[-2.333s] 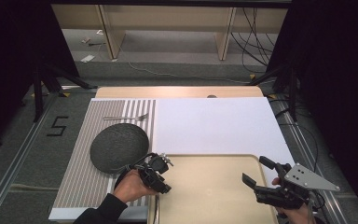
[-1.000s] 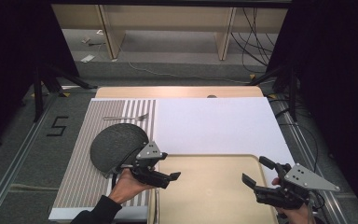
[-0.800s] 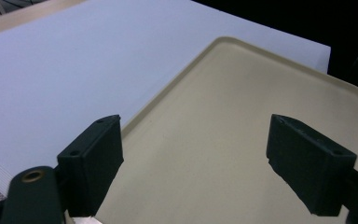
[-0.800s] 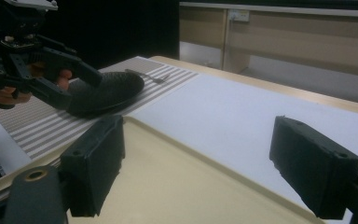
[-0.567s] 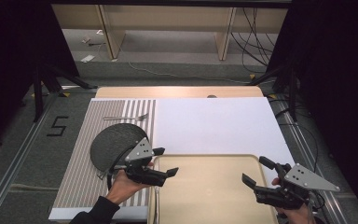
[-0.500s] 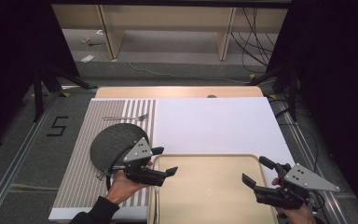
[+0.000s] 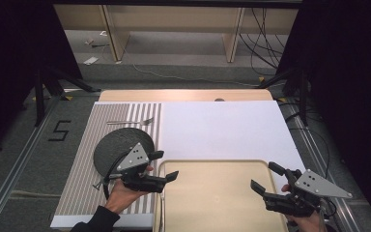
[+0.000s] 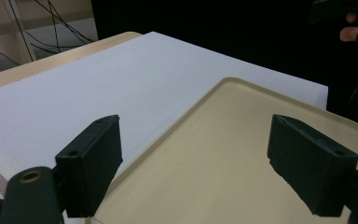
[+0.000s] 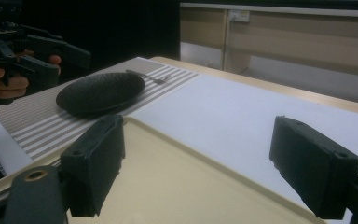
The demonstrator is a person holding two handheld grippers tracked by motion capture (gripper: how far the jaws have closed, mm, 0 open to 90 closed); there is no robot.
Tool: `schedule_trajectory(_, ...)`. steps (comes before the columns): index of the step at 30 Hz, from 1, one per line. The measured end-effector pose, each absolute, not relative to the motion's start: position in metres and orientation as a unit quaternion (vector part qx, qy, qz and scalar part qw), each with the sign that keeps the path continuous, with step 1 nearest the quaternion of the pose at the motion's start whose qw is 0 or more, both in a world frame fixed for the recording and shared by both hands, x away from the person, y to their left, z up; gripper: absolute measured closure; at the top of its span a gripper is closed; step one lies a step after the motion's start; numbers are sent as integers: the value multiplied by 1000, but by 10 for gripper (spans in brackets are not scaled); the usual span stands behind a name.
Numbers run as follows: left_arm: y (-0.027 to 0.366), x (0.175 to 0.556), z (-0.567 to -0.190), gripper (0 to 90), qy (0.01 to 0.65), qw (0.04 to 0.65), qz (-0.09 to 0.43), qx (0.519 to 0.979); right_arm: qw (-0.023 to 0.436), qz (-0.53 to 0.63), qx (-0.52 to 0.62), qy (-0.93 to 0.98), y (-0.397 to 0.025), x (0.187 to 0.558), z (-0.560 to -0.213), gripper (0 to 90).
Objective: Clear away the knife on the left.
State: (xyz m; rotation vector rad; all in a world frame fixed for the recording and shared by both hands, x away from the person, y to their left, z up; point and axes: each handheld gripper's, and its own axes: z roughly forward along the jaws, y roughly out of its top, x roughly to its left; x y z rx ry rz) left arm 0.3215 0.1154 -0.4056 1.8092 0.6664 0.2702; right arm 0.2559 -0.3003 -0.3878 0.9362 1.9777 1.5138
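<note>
A dark round plate lies on the striped mat, and a fork lies just beyond it. My left gripper is open beside the plate's near right edge. It points right over the left rim of the beige tray and holds nothing. In the left gripper view, its jaws stand wide apart above the tray. My right gripper is open and empty over the tray's right side. The right gripper view looks past its jaws to the plate and fork.
A white mat covers the table beyond the tray. The wooden table edge runs along the far side. Dark curtains, shelf legs and floor cables lie beyond. The other hand's gripper shows at the upper left of the right gripper view.
My left gripper has swung from the plate's near edge to point right over the tray's left rim, jaws open. The right gripper has barely moved.
</note>
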Motion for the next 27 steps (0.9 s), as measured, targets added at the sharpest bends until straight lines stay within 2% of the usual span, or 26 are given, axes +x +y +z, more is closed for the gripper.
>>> schedule_trajectory(7, 120, 320, -406, 156, 291, 578, 98, 756, 237, 554, 342, 722, -300, 256, -388, 188)
schedule_trajectory(27, 125, 306, -411, 156, 286, 570, 116, 762, 237, 554, 342, 721, -300, 256, -388, 189)
